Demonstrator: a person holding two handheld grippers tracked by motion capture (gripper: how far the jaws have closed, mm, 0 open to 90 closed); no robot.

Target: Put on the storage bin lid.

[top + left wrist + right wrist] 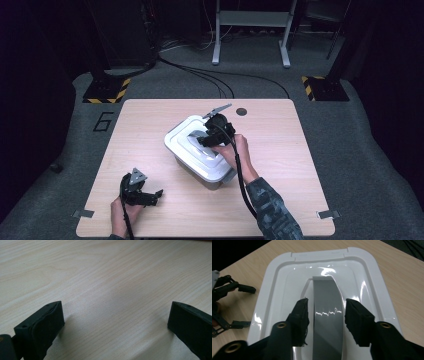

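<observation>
A white lidded container (186,150) stands near the middle of the wooden table (285,165). Its lid (277,285) has a grey strap handle (325,297) running down the centre recess. My right gripper (328,315) hovers over the lid with one jaw on each side of that handle; the pads stand a little off it, so it is open. In the high view the right gripper (204,139) sits on top of the container. My left gripper (116,317) rests open on bare wood at the front left (156,195), nothing between its jaws.
A dark round hole (241,111) marks the table's far edge. Beyond the table lie floor cables (210,75) and stand bases with yellow-black tape (107,91). Bare wood surrounds the container on all sides.
</observation>
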